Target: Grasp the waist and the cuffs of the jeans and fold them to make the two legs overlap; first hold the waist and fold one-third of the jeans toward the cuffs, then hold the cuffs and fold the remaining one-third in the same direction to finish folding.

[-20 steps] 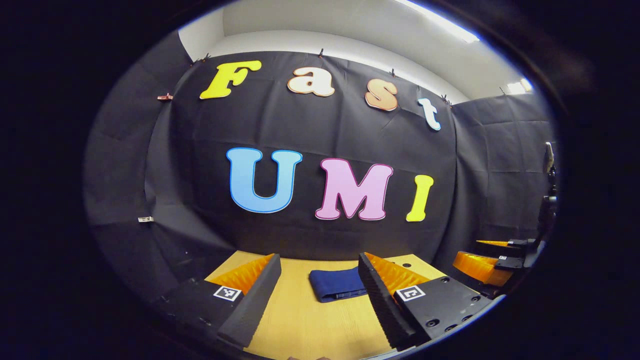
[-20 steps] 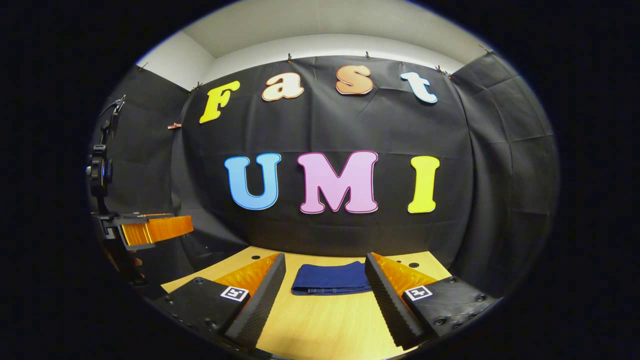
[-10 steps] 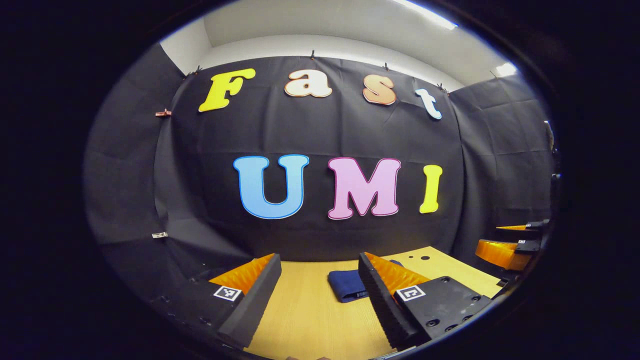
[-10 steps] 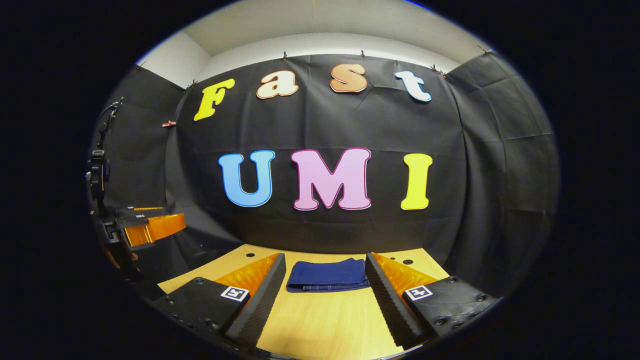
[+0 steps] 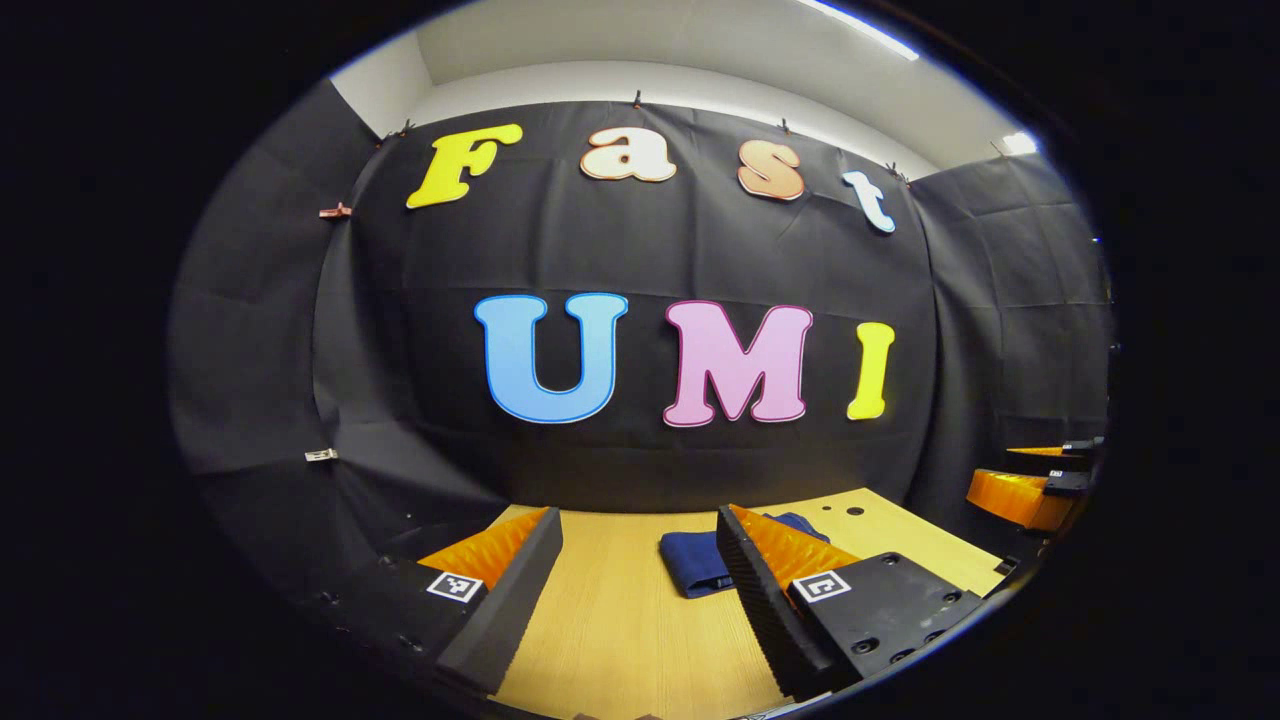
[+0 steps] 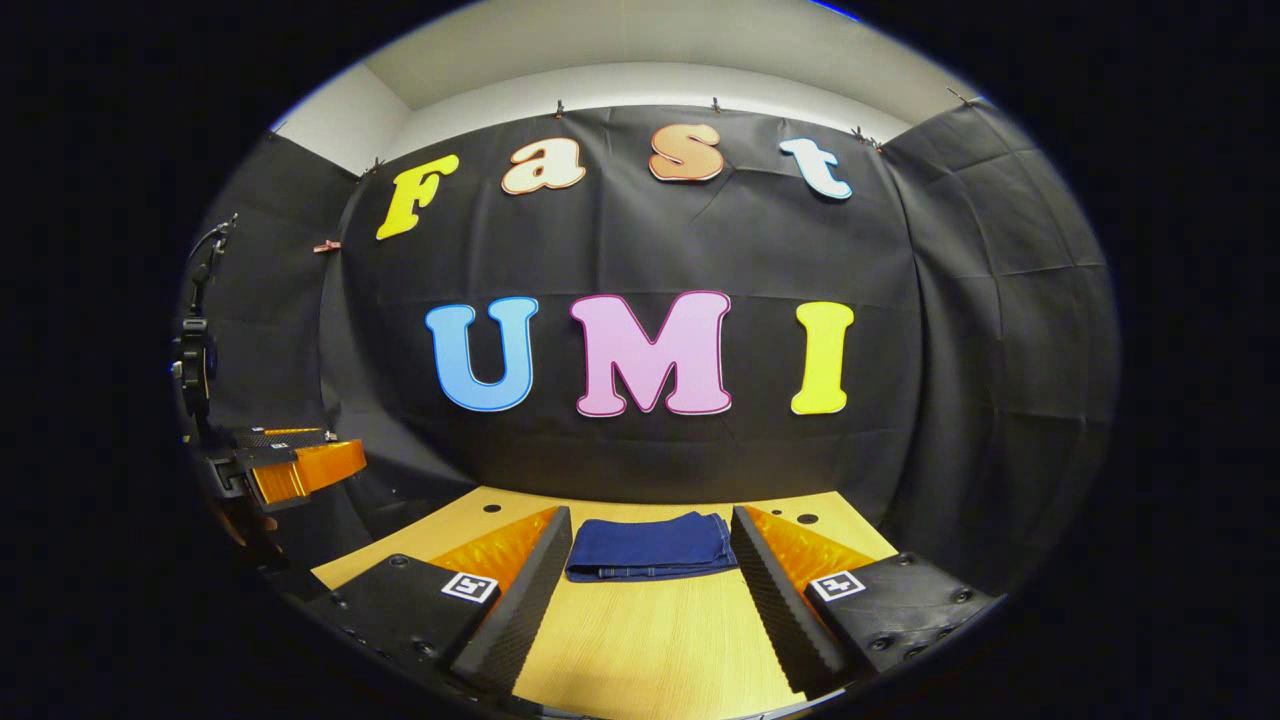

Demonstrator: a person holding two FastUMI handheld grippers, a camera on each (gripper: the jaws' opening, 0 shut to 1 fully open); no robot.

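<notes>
Sliding left since a second ago, our spread, empty left gripper [image 5: 640,560] and right gripper [image 6: 650,565] face the folded dark-blue denim jeans [image 6: 650,546] lying on the light wooden table [image 6: 650,640] before the black-draped wall [image 6: 650,250].

Jeans [image 6: 650,546] dark navy blue, plain. Surface [image 6: 650,640] light yellowish wood grain. Right gripper [image 6: 648,580] and left gripper [image 5: 640,575]: black ribbed pads, orange ridged finger backs, black bodies with black-and-white square markers. Booth wall [image 6: 980,300] black cloth.

Even, bright overhead light from a ceiling strip [image 5: 860,28]; sharp focus, strong fisheye bending at edges.
</notes>
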